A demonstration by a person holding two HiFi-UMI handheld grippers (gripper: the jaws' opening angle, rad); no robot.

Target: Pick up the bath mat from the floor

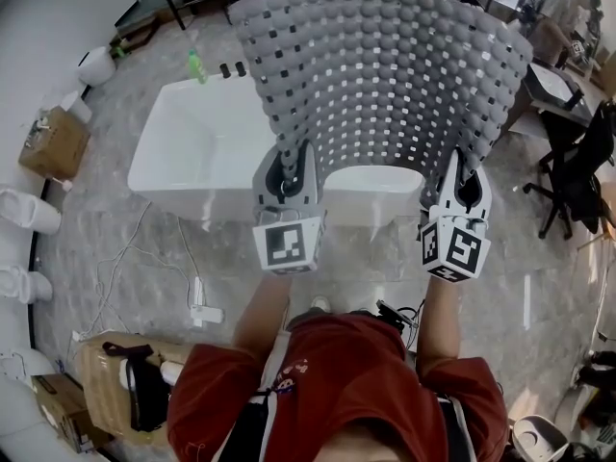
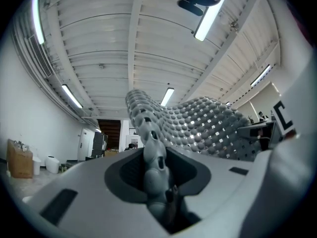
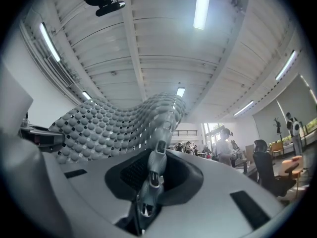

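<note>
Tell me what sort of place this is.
Likely a big open lab or workshop staged as a bathroom: a white bathtub, a row of white ceramic fixtures, desk and office chair nearby.

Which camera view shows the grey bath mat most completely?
The head view: there the whole bath mat is held spread between the left gripper and the right gripper. Each gripper view shows only the mat's edge pinched in its jaws and part of the knobbed sheet curving away.
</note>
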